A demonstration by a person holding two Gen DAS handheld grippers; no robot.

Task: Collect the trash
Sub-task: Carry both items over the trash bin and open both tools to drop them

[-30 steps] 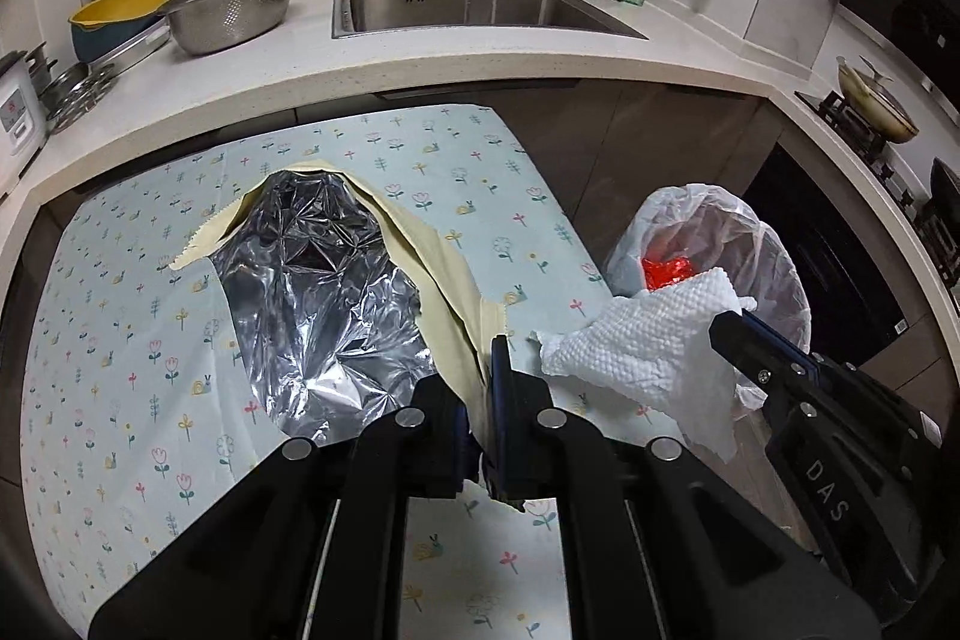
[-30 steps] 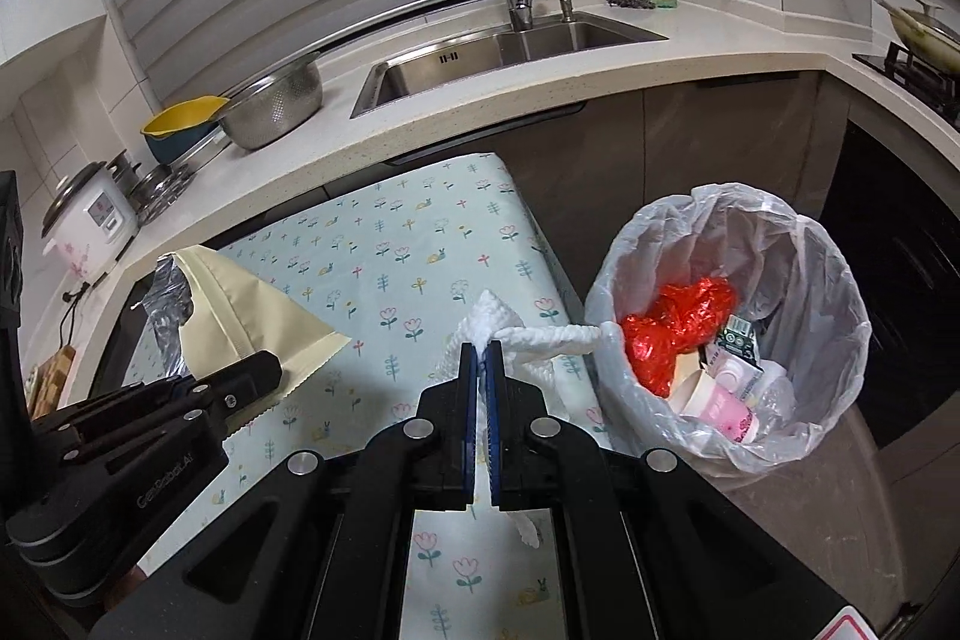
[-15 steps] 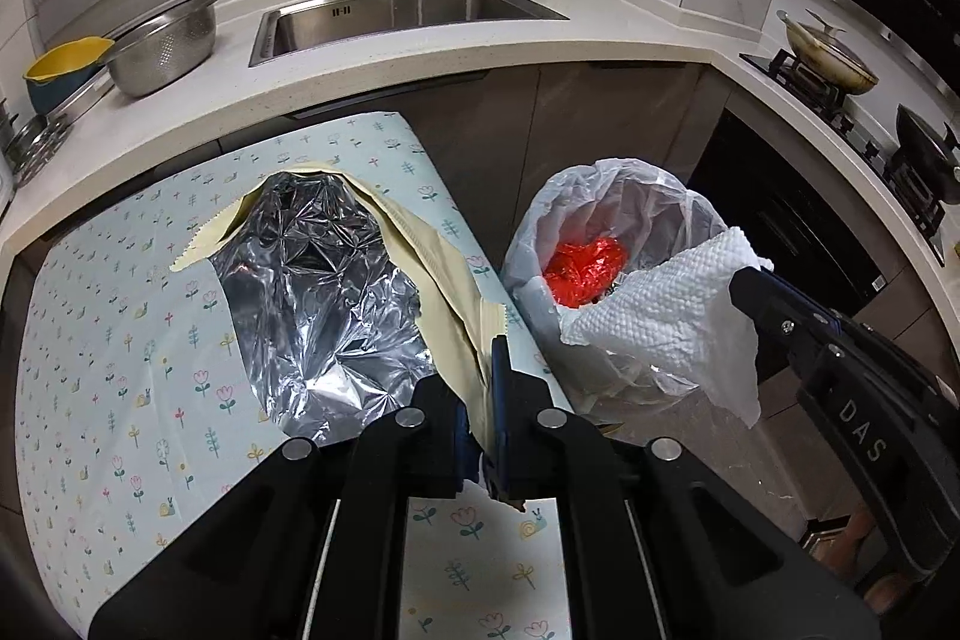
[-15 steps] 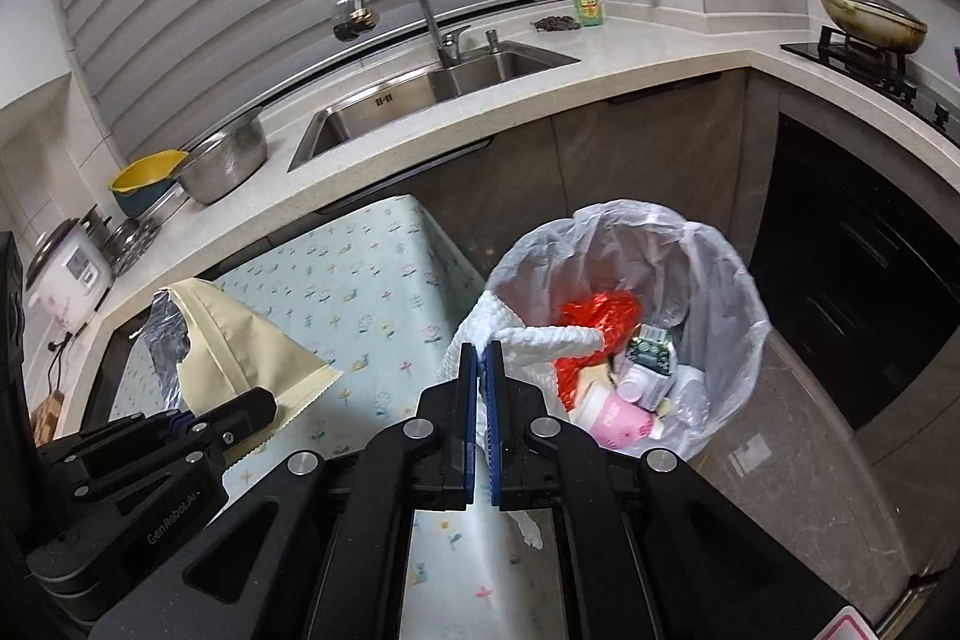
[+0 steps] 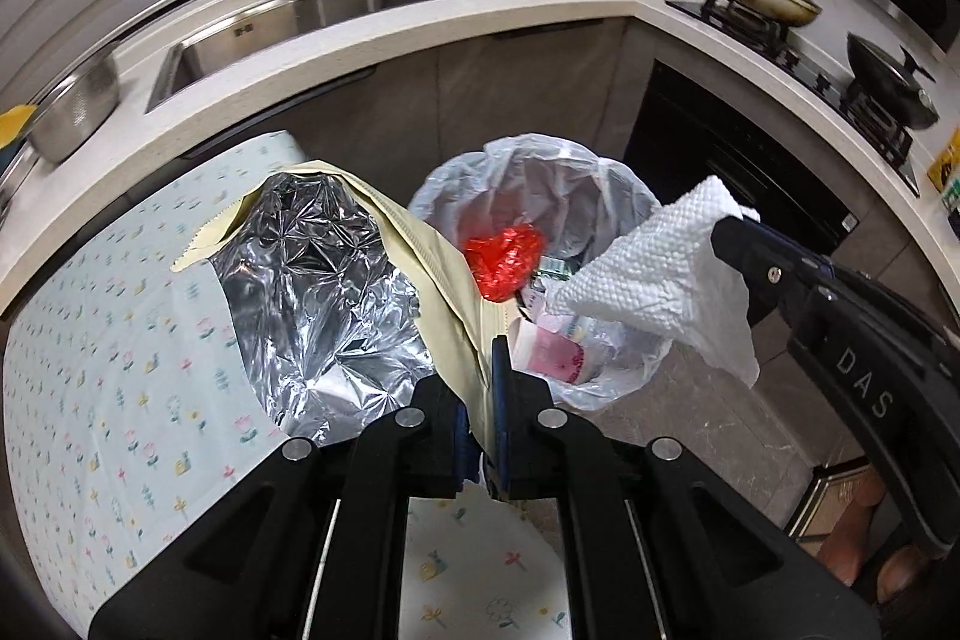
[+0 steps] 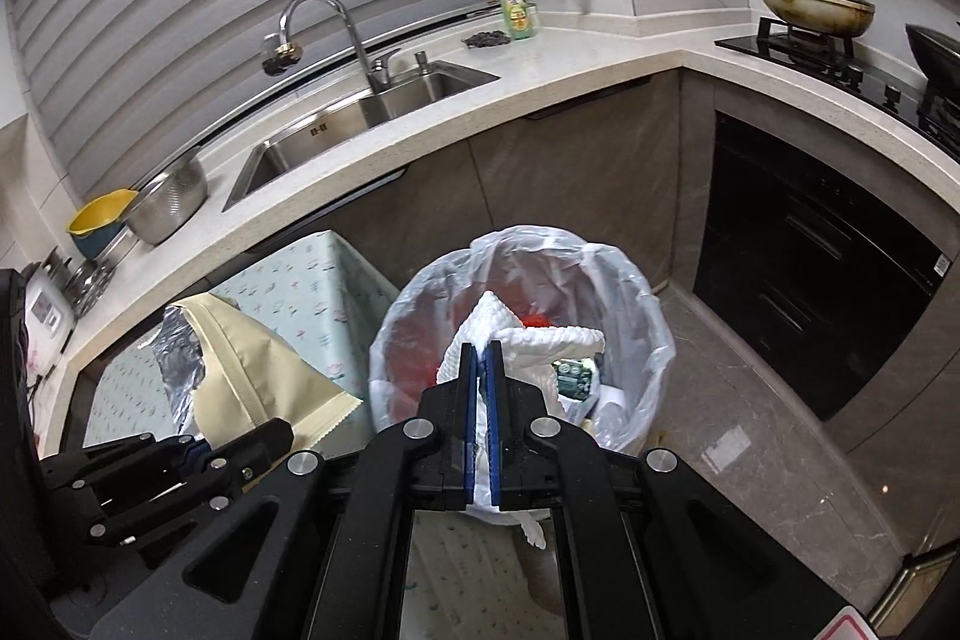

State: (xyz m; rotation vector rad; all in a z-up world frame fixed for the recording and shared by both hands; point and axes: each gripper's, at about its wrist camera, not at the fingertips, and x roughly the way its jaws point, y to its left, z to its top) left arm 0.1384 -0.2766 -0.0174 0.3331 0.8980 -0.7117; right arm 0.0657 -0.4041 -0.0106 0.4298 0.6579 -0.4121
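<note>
On my far left is the table with the flowery cloth [image 5: 108,340], and it now fills less of my view than it did a second ago, because both my hands have swung over toward the bin. My left gripper [image 5: 483,400] is squeezed shut on the cream edge of the foil-lined bag [image 5: 318,280]. The bag is open and shiny inside, and it hangs up from my jaws. A second ago all of it was over the table; now its right edge sits in front of the bin's rim in my left view. Next comes the trash bin [image 6: 636,316], with its clear plastic liner. A second ago it was off to the side, and now it is right in front of me. Inside I see a red crumpled wrapper [image 5: 504,259], a pink cup and some small packets. My right gripper [image 6: 480,400] is clamped shut on the white paper towel [image 5: 660,274]. The towel was over the table edge before. Now, in my right view, it hangs over the mouth of the bin. I think this means the carrying part is nearly done. The towel looks ready to drop if I let my right jaws go apart. The big bag may need to go a little more to the right first, so it does not fall on the floor.
</note>
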